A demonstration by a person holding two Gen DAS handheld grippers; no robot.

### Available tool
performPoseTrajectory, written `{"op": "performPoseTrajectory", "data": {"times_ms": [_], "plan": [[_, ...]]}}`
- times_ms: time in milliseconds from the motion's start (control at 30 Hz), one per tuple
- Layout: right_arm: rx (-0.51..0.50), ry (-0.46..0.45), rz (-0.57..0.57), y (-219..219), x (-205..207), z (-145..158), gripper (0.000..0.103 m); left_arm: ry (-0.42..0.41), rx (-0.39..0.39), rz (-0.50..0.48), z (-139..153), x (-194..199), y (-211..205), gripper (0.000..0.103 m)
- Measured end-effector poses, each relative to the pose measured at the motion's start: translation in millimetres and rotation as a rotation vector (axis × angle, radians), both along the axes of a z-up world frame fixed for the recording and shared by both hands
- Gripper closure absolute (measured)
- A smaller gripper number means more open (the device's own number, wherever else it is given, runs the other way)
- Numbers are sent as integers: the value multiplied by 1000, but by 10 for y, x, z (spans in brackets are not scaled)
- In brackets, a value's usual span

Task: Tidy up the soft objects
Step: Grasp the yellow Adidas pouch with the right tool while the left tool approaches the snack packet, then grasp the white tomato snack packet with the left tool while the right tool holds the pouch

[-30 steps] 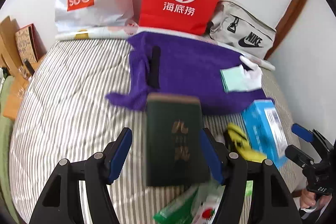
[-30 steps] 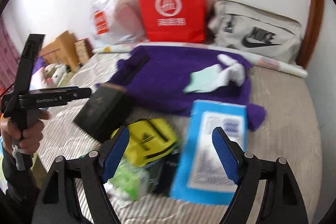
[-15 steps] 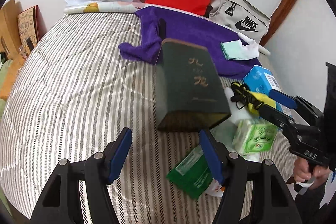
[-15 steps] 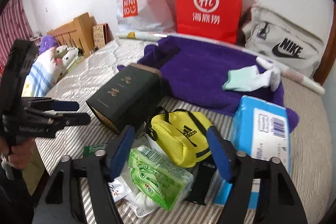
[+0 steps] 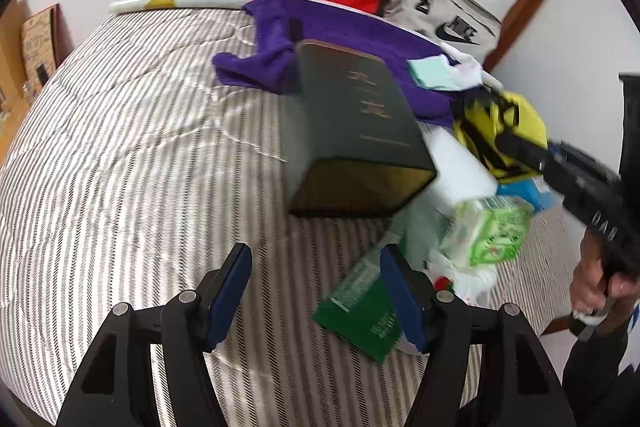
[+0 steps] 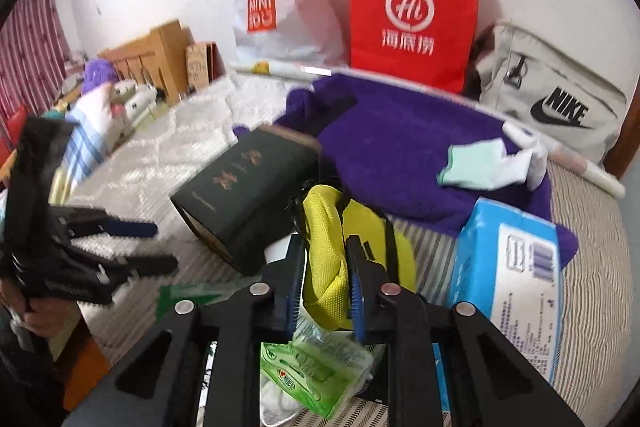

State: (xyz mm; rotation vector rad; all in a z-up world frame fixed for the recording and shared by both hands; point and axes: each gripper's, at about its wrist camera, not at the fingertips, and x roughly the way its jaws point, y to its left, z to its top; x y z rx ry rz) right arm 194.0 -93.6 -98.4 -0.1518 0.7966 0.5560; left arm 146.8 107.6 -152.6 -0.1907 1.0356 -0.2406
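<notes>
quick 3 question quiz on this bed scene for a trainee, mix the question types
1. True or false: the right gripper is shut on the yellow pouch.
2. What lies on top of the purple towel? A) a pair of socks B) a red paper bag C) a blue tissue pack
3. Fill in: the left gripper is ____ with nothing between its fingers, above the striped bedcover.

Key
1. True: the right gripper's jaws have just been closing and now pinch the yellow fabric.
2. A: the socks rest on the towel; the red paper bag stands behind it, the blue tissue pack beside it.
3. open
</notes>
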Motion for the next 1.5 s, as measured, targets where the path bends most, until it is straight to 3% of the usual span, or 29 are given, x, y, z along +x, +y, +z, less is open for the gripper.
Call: {"op": "performPoseTrajectory", "data": {"times_ms": [400,600,767,1033,1167,1267,1367,1500], "plan": [[64,-59,-31,-269,-340,374,85,-35,17,-131,64,-321,-425,38],[91,-77,-61,-522,-698,461,85,-17,49,-188,-51,-384,-693,38],[95,-71,-98,-766,-974,416,85,-38,118,-222,-109,-431,-899,28],[79,-42,-163,-1081,-1179,216,85,-75,223,-227,-171,-478,-1143,27],[100,-9,-192,-1213,-1183,83,85,-100,279,-198,-175,-468,-1152,47],[114,13,-208,-1282,-1151,-28,85,-97,268,-175,-157,-447,-1081,60],[134,28,-219,-1325,-1134,-95,85,-82,207,-158,-127,-436,-978,66],[146,39,-225,-1361,-1116,-147,85,-101,183,-129,-89,-450,-898,67]]}}
